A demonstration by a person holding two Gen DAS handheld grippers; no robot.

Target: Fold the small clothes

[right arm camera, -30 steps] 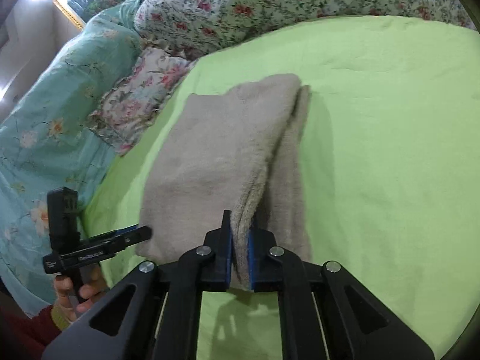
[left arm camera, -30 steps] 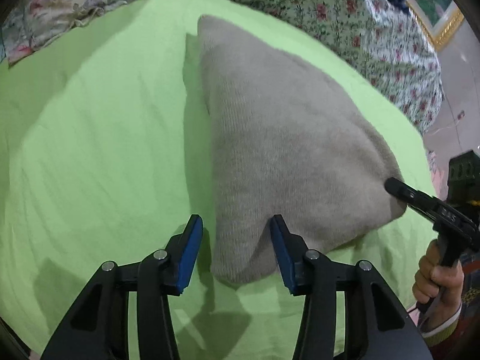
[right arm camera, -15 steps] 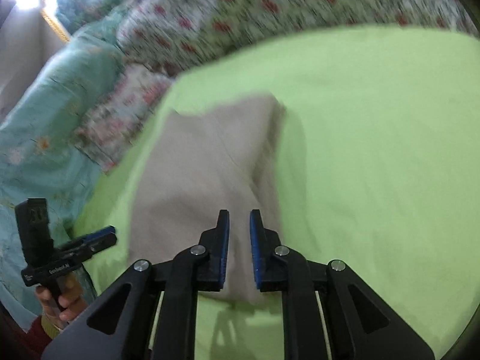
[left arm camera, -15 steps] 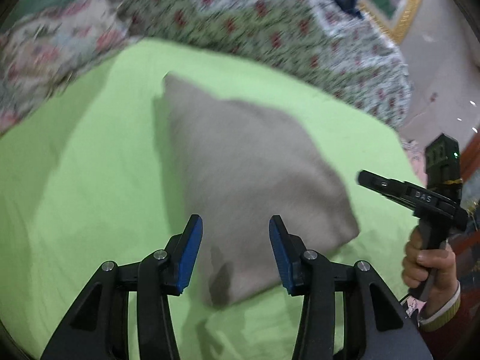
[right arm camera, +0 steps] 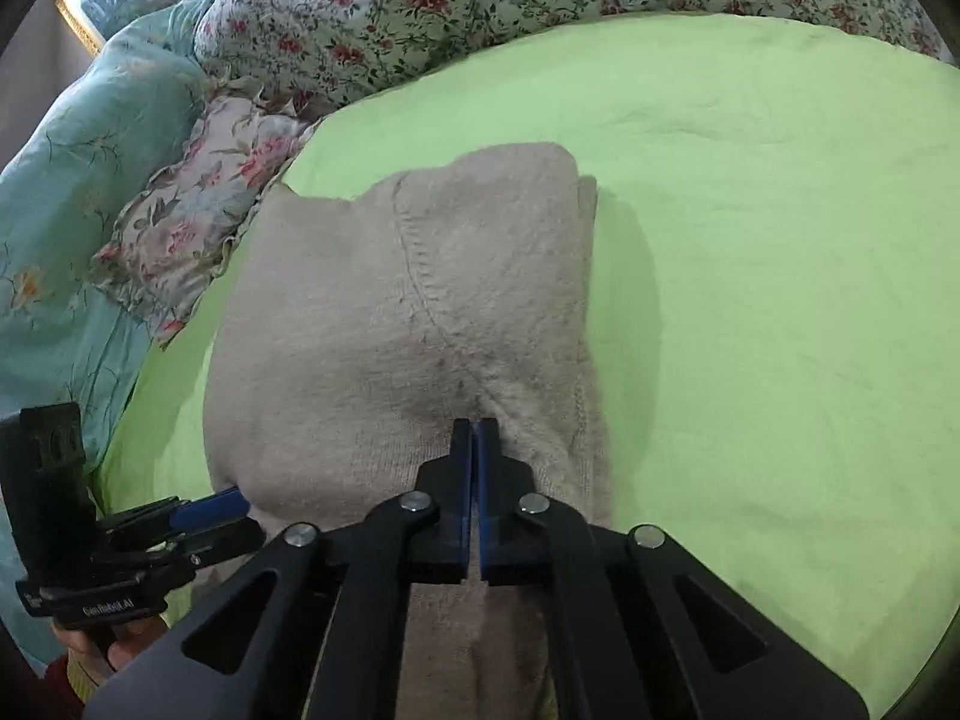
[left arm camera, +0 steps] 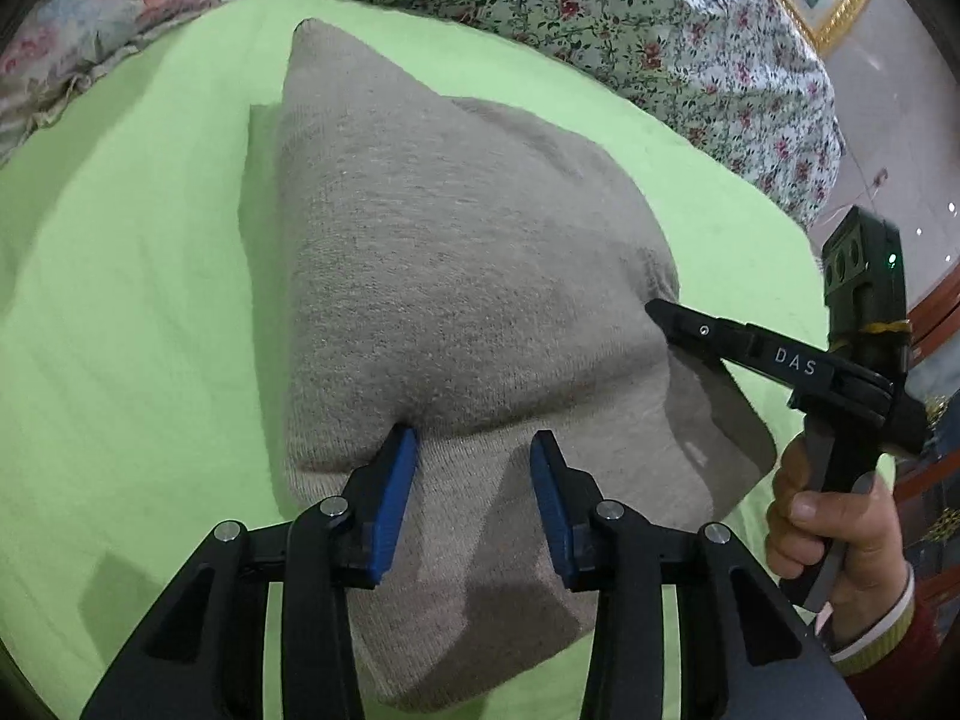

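In the left wrist view, the left gripper (left arm camera: 474,495) is hanging over the near edge of a folded beige knit garment (left arm camera: 456,264) that is lying on a lime-green sheet (left arm camera: 132,312). Its blue pads (left arm camera: 393,507) are standing part-way apart and have just been closing in, with a raised ridge of the knit lying between them; whether they are yet pressing on it cannot be told from here. This view alone is showing the person's hand (left arm camera: 834,531) with a striped cuff, gripping the handle of the right gripper (left arm camera: 660,315), whose tip is meeting the garment's right-hand corner, and a gilt picture frame (left arm camera: 816,6) beyond a flowered quilt (left arm camera: 660,24). In the right wrist view, the right gripper (right arm camera: 474,429) is showing its jaws pressed together, the tips resting against the knit at the foot of a curved seam (right arm camera: 420,276) that the other view is not showing; whether any cloth is caught between them cannot be told. The garment (right arm camera: 372,312) is lying towards the sheet's (right arm camera: 750,240) left side, a thinner layer peeking out along its right edge. Here only, a teal floral cover (right arm camera: 72,180) and a ruffled flowered pillow (right arm camera: 198,216) are lying beside the sheet, and the left gripper (right arm camera: 225,507) is reaching the garment's near left corner.
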